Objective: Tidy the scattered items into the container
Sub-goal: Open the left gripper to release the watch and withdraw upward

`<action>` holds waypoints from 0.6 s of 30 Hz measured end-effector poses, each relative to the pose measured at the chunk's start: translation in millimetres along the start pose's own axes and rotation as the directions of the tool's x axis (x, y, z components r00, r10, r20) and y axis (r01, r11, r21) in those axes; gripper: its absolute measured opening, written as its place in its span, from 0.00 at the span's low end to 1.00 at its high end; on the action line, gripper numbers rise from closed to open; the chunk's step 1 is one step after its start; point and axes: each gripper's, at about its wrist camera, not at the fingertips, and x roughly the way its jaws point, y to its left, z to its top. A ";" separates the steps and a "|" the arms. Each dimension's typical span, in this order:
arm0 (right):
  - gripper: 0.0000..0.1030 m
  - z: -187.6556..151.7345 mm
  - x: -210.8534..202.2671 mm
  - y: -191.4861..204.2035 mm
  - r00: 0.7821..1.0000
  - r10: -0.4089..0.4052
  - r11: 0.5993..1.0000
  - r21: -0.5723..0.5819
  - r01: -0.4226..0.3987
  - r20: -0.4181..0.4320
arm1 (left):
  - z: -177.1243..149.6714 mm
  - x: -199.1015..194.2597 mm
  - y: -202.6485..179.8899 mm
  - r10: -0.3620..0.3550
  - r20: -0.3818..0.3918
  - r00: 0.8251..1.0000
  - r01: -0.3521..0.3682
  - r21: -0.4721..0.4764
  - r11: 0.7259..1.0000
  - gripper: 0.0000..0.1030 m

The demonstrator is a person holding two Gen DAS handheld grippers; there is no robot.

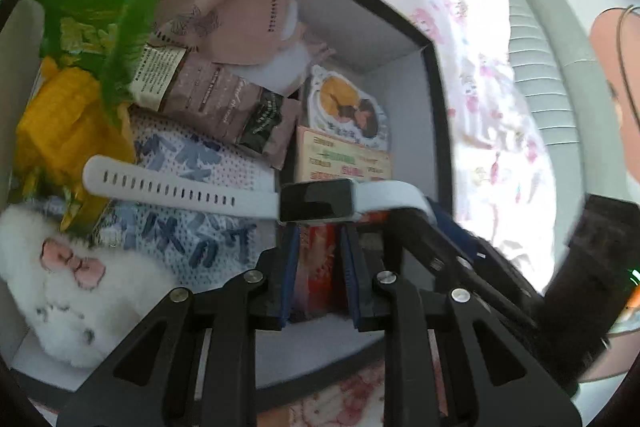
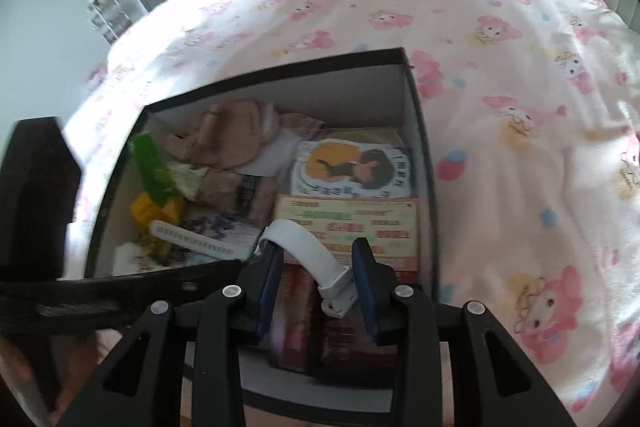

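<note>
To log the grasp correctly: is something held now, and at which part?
The left fingers seem to grip the white watch at its black body. The right fingers stand open around its buckle strap, not pressing.

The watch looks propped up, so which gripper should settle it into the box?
Probably the left gripper: its tips sit right at the watch, over the box. The right gripper stands open, merely straddling the strap near its buckle.

Can't tell if the left gripper pads touch the watch; its tips sit behind the case. Red packet mostly hidden by fingers. Card text too blurred to read. Plush toy partly cut off at my frame edge.
</note>
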 end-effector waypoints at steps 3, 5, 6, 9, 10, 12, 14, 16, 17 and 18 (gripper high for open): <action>0.39 -2.3 -4.5 1.3 0.999 -0.035 0.999 -0.015 0.035 0.011 | 3.9 9.6 1.6 0.002 0.001 1.000 -0.002 -0.041 0.999 0.19; 0.41 -3.6 -8.3 -3.4 1.000 -0.015 1.000 0.003 0.015 0.011 | 5.6 7.8 1.6 0.011 0.020 1.000 -0.009 -0.058 0.998 0.19; 0.41 -3.8 -9.6 -5.1 1.000 -0.006 1.000 0.010 0.006 0.011 | 5.3 5.3 1.4 0.001 0.031 1.000 0.001 -0.065 0.998 0.19; 0.40 -6.0 -16.4 -11.9 0.999 0.028 0.999 0.044 -0.029 0.022 | -3.5 -6.5 3.4 -0.037 0.042 0.998 0.040 -0.059 0.997 0.19; 0.40 -5.2 -19.3 -13.7 0.999 0.030 0.998 0.053 -0.032 0.037 | -7.6 -10.5 1.6 -0.032 0.051 0.998 0.034 -0.049 0.998 0.19; 0.40 -0.5 -22.8 -14.8 0.998 0.016 0.998 0.063 -0.021 0.068 | -9.8 -13.8 2.2 -0.025 0.059 0.998 0.027 -0.044 0.999 0.19; 0.40 4.1 -22.8 -12.3 0.996 0.018 0.998 0.062 -0.024 0.089 | -14.1 -17.5 12.9 -0.017 0.055 0.998 0.021 -0.065 0.998 0.19; 0.40 4.6 -16.3 -5.3 0.996 0.049 0.997 0.050 -0.053 0.075 | -14.1 -15.6 18.7 -0.011 0.060 0.998 0.016 -0.090 0.996 0.19; 0.40 3.2 -12.6 -2.0 0.996 0.055 0.998 0.040 -0.057 0.066 | -14.5 -13.3 21.0 -0.004 0.060 0.998 0.009 -0.094 0.996 0.19; 0.40 0.7 -7.2 1.3 0.998 0.042 0.999 0.032 -0.044 0.050 | -15.8 -9.4 23.4 0.007 0.046 0.999 -0.002 -0.104 0.995 0.19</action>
